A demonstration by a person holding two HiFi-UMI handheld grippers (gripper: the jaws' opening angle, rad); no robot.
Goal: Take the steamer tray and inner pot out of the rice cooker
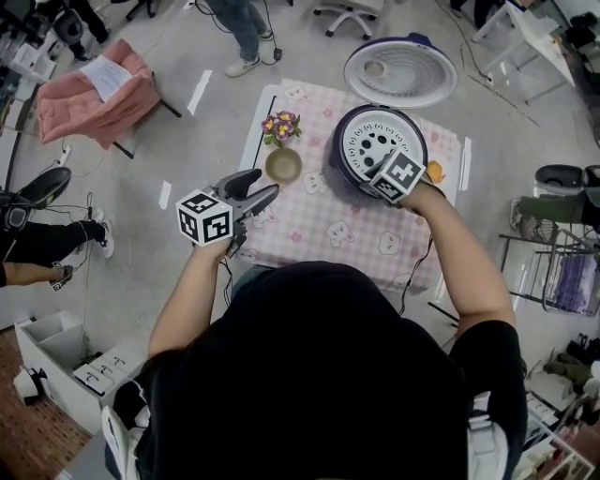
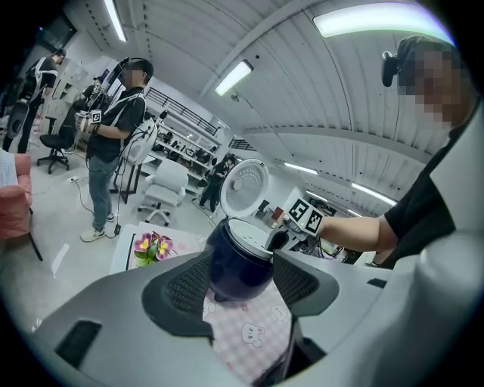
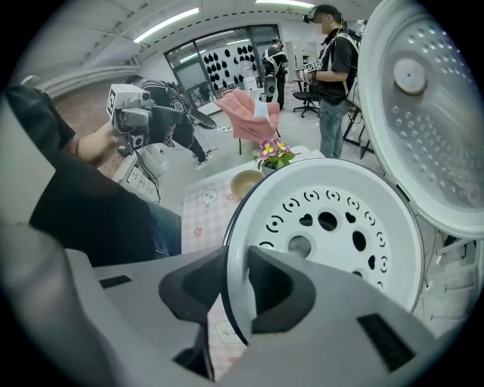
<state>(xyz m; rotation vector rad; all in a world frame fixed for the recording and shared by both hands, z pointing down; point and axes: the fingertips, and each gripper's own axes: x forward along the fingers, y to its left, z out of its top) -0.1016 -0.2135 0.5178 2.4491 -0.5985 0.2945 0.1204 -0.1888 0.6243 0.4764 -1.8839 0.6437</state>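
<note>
The dark blue rice cooker stands open on the checked table, its lid tipped back. Inside its mouth sits the white steamer tray, pierced with holes, which hides the inner pot below. My right gripper points steeply down at the tray's near rim; in the right gripper view its jaws are shut on that rim of the tray. Left of the table, my left gripper is held in the air, open and empty. The cooker shows beyond its jaws.
A small tan bowl and a pot of flowers stand on the table just left of the cooker. A pink padded chair is on the floor at the far left. Another person stands beyond the table.
</note>
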